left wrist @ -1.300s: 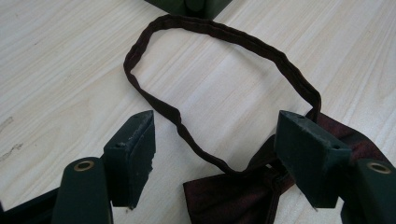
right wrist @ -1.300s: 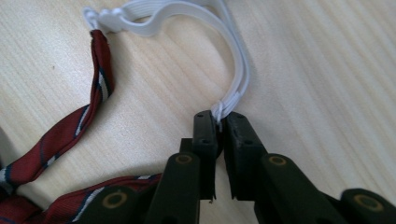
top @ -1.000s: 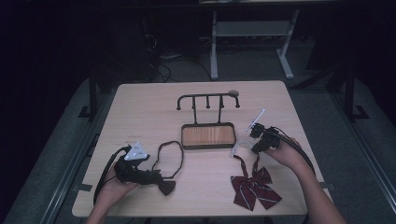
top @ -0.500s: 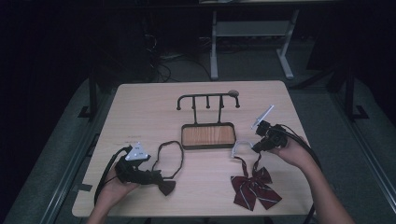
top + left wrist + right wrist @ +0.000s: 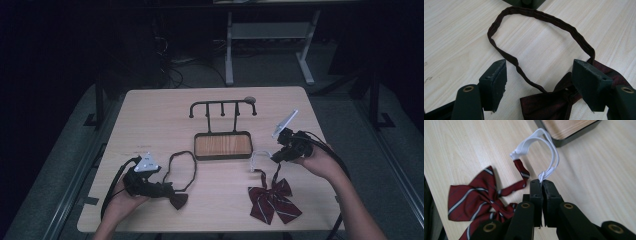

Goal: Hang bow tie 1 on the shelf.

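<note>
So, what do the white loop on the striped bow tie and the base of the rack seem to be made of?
The white strap loop looks like woven elastic: flat, ribbed, softly bent, pinched in the right gripper. The striped bow tie seems smooth woven fabric. The rack base looks like matte dark metal around a grained wood panel, possibly laminate.

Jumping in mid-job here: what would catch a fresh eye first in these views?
The right gripper, shut on the white elastic loop of the striped red bow tie, which lies on the table's near right. On the near left, the left gripper rests open over a dark bow tie and its strap. Between them stands a black hook rack on a wooden base.
</note>
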`<state>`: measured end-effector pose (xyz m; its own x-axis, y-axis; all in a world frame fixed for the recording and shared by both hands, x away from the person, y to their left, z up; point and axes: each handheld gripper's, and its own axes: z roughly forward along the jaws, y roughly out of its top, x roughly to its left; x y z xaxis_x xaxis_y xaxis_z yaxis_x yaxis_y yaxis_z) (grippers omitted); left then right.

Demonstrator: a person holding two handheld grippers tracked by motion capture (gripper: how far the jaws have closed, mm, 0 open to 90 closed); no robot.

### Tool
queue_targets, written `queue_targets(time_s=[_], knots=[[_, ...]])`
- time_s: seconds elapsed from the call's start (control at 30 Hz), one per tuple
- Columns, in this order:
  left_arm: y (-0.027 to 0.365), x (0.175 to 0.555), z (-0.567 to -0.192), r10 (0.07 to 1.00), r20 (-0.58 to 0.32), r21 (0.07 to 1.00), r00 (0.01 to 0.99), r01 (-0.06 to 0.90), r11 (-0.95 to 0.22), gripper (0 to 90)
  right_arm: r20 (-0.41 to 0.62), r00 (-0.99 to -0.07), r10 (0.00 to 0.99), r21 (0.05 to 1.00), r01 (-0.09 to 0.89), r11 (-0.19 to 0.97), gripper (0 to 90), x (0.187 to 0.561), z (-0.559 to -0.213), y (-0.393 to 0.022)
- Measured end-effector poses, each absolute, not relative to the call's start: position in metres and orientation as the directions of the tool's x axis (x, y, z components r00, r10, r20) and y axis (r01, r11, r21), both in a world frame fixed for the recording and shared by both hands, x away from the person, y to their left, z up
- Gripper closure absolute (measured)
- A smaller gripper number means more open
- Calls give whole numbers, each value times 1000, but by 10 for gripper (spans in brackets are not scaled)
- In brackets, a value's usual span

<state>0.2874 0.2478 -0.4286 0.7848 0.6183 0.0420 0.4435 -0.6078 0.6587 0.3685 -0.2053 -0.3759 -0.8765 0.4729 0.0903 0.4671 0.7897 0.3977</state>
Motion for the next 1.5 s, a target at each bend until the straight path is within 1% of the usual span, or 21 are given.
queue_targets(time_s=[0.33, 1.5], knots=[[248, 288, -429, 619, 39, 658, 784, 446, -607, 294, 82, -889, 450, 429, 439, 789, 868, 365, -362, -206], [250, 288, -429, 618, 42, 659, 785, 443, -607, 286, 15, -917, 398, 461, 360, 811, 871, 359, -306, -196]])
